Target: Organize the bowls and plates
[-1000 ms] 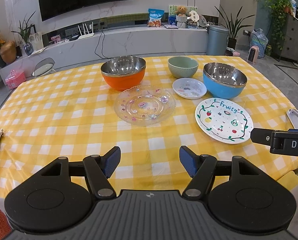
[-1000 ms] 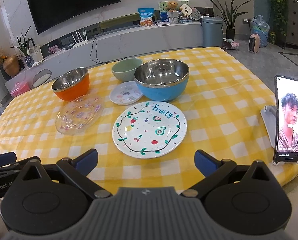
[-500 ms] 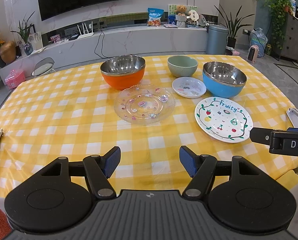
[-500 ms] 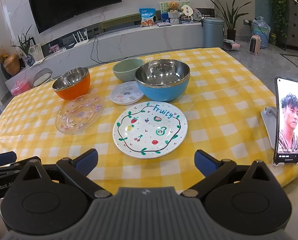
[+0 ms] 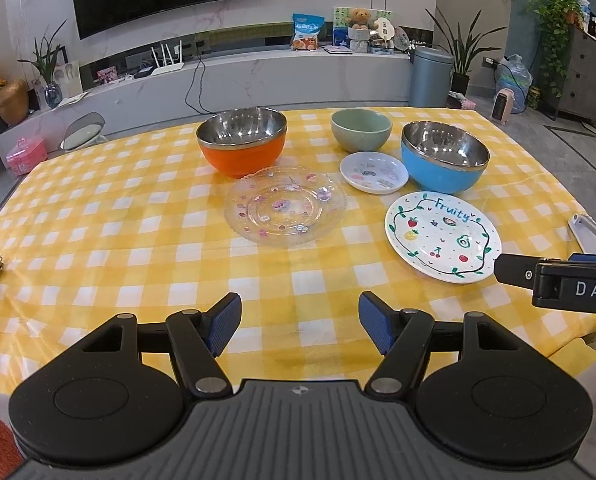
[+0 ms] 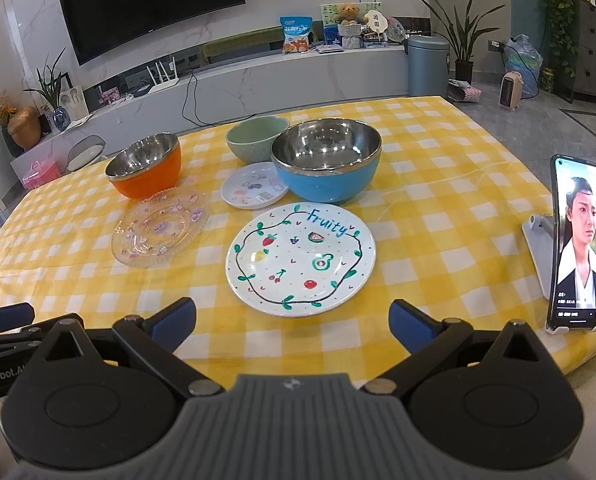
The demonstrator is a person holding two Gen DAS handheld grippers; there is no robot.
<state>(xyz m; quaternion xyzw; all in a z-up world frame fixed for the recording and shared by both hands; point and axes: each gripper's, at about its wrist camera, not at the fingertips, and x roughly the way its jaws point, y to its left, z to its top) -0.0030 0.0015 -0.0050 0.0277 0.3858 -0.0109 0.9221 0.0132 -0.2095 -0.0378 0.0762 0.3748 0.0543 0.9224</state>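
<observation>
Since the earlier frames little has moved: my 2 grippers have crept slightly toward the dishes, and the picture on the phone (image 6: 578,248) has changed. Nothing on the counter (image 5: 110,240) has shifted.

My left gripper (image 5: 300,326) hangs released over bare checked cloth, jaws spread wide, grasping nothing. My right gripper (image 6: 292,320) is the same, jaws wide apart and empty, with the near rim of the fruity plate (image 6: 300,258) just ahead, between the jaws.

Straight ahead of the left jaws lies the glass plate (image 5: 285,205), and touching its far rim sits the orange bowl (image 5: 242,146). Ahead and right of those jaws the small plate (image 5: 374,171) lies between the green bowl (image 5: 361,129) behind it and the blue bowl (image 5: 444,156) just to its right. From the right jaws, the blue bowl stands directly beyond the fruity plate, very close to its far rim.

All 3 plates and 3 bowls are apart and unstacked, so I judge the sorting has not begun.

Risks as I see them: flat plates give the jaws only a thin rim, so a shallow bite could let one slip and chip. The glass one looks slick. Lifting the fruity plate forward could knock the blue bowl. The cloth might drag and bunch. The phone stands to the right of my right jaws, where a wide swing could topple it.
</observation>
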